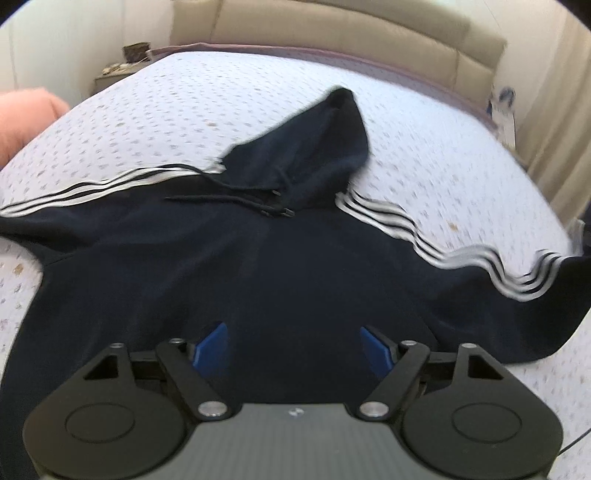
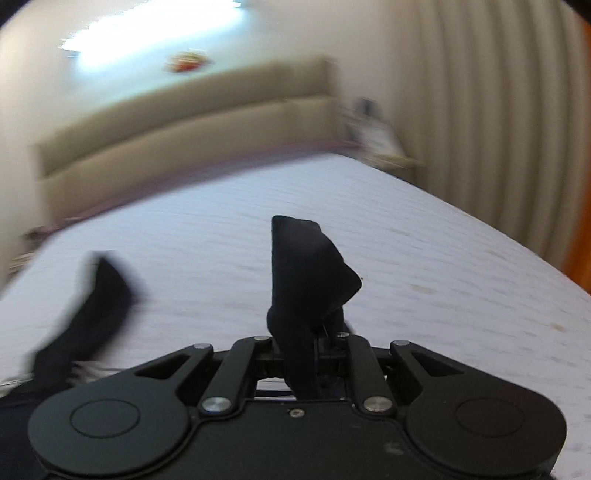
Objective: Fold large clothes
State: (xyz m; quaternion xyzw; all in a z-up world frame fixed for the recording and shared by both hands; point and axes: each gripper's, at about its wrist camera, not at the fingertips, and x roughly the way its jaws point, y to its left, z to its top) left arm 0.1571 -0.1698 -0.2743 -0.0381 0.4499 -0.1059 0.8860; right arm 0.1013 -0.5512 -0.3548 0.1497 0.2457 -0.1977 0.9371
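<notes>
A dark navy hoodie (image 1: 258,266) with white sleeve stripes lies spread on a bed, hood (image 1: 325,140) pointing to the headboard. My left gripper (image 1: 295,347) hovers over the hoodie's lower body, blue pads (image 1: 212,345) wide apart, with nothing between them: it is open. In the right wrist view my right gripper (image 2: 314,343) is shut on a bunch of the dark fabric (image 2: 306,273), which sticks up between the fingers. The hood (image 2: 107,291) shows blurred at the left there. In the left wrist view the right sleeve (image 1: 517,280) runs off to the right edge.
The bed's white dotted sheet (image 1: 184,103) spreads all around the hoodie. A beige padded headboard (image 1: 332,33) stands at the far end. A small nightstand (image 1: 118,66) is at the far left, a pleated curtain (image 2: 480,92) at the right. Something pink (image 1: 26,118) shows at the left edge.
</notes>
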